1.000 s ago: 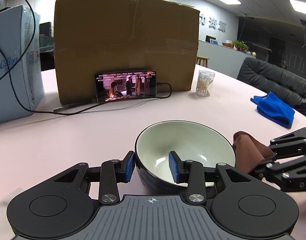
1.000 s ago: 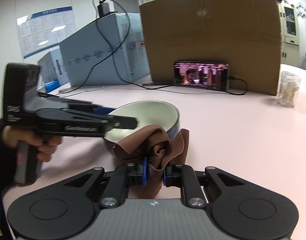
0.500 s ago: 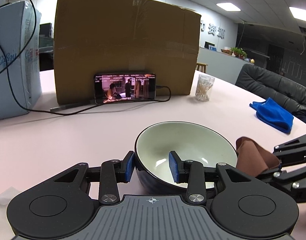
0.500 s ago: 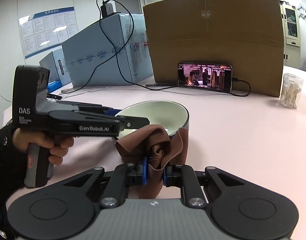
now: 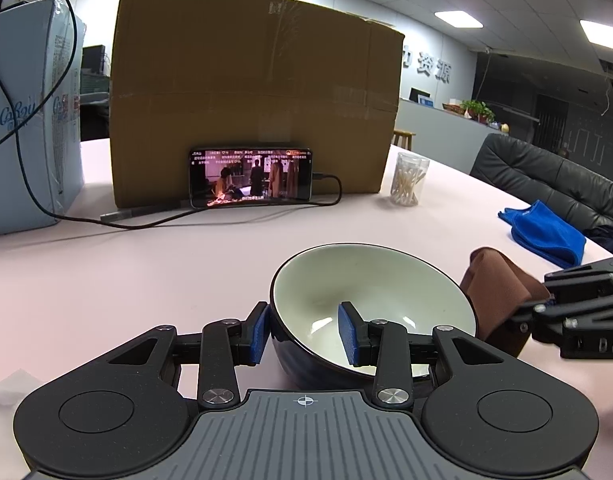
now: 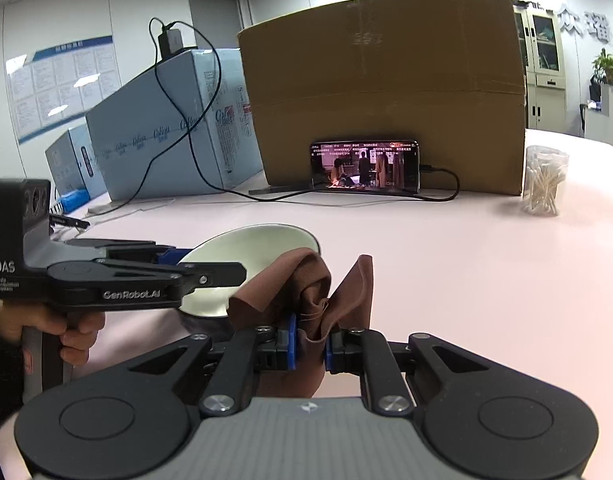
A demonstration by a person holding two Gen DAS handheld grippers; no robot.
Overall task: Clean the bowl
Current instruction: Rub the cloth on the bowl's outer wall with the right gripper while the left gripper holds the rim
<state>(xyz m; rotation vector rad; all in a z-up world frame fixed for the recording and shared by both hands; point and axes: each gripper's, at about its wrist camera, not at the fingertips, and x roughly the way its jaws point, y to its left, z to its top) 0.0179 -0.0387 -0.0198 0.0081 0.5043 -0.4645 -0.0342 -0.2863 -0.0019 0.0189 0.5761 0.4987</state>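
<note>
On a pale pink table, the left gripper clamps the near rim of a bowl, white inside and dark outside: one blue finger pad presses the outer wall, the other sits inside the bowl. The bowl rests on the table directly ahead of those fingers, its hollow showing only glints of light. To its right, the right gripper is clenched on a crumpled brown cloth, the fabric bunched between its fingers and rising above them, just beside the bowl's rim; whether cloth and bowl touch cannot be told. A person's hand grips the left tool's handle. Well beyond both sets of fingers, a phone playing video leans against a cardboard box, with a jar of cotton swabs to its right. A blue cloth lies far right.
</note>
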